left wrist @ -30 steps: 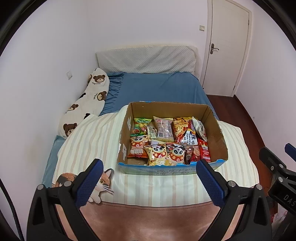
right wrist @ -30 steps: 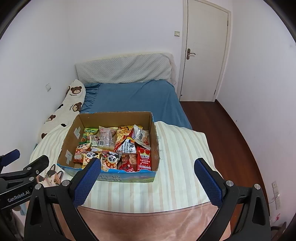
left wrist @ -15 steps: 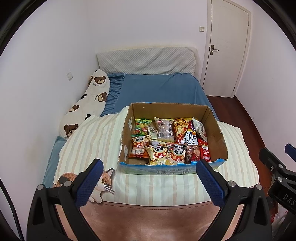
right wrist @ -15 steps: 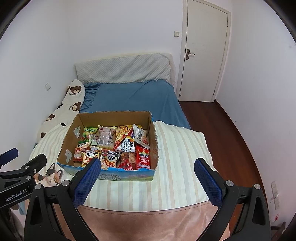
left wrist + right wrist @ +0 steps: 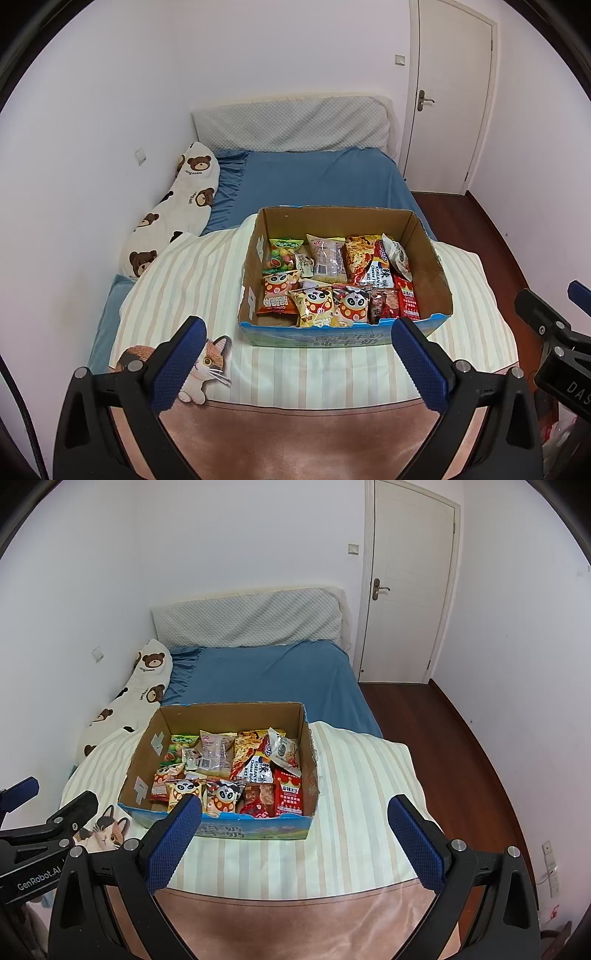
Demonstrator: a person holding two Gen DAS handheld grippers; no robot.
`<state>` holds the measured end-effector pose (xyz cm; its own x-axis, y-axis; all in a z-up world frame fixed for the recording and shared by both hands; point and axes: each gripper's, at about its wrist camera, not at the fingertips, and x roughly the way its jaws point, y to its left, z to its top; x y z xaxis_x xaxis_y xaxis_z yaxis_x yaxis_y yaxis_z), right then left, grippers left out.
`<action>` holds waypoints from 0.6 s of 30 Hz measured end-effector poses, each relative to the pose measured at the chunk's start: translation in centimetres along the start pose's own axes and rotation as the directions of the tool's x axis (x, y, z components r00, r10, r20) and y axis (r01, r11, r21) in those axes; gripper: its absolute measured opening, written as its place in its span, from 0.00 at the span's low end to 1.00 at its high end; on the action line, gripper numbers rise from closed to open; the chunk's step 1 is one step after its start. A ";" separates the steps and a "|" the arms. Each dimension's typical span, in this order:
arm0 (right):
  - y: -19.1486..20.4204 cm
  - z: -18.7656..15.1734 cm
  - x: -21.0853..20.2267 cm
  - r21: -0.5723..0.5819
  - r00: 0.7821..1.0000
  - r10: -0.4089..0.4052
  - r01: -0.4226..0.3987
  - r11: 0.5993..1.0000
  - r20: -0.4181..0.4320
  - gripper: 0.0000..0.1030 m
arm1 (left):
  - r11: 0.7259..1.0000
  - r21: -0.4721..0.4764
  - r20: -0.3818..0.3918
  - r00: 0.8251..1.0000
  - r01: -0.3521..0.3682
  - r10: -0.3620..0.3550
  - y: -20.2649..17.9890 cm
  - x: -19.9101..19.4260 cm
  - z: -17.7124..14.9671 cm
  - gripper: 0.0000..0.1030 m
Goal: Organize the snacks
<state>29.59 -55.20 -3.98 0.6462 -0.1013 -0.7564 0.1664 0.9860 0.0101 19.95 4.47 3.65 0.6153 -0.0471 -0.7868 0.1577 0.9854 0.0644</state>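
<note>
An open cardboard box (image 5: 432,266) with a blue front sits on a striped blanket on the bed; it also shows in the right wrist view (image 5: 142,755). It holds several snack packets (image 5: 328,273), among them panda bags (image 5: 317,306), a red packet (image 5: 291,794) and a green candy bag (image 5: 282,253). My left gripper (image 5: 295,362) is open and empty, in front of the box and short of it. My right gripper (image 5: 295,840) is open and empty, also in front of the box.
The striped blanket (image 5: 192,288) has a cat print (image 5: 207,365) at its near left. A bear-print pillow (image 5: 173,221) lies along the left wall. Blue sheet (image 5: 317,184) and headboard lie behind the box. A white door (image 5: 406,590) and wood floor (image 5: 454,738) are at right.
Both views have shifted slightly; the box sits a little further right in the left view and further left in the right view. Both grippers stay open.
</note>
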 end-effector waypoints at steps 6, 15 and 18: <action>0.1 0.1 -0.3 -0.005 1.000 0.007 -0.007 1.000 0.002 1.00 | 1.000 0.000 0.001 1.000 0.004 -0.004 0.0 -0.1 -0.1 1.00; 0.2 0.1 -0.7 -0.004 1.000 0.012 -0.012 1.000 0.005 1.00 | 1.000 -0.001 0.016 1.000 -0.006 0.006 0.1 -0.5 -0.2 1.00; 0.2 0.1 -0.8 -0.002 1.000 0.014 -0.014 1.000 0.006 1.00 | 1.000 -0.001 0.016 1.000 -0.007 0.007 0.0 -0.5 -0.1 1.00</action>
<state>29.24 -54.92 -3.30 0.6529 -0.0884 -0.7523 0.1558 0.9876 0.0192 19.54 4.54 3.98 0.6286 -0.0431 -0.7765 0.1530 0.9858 0.0691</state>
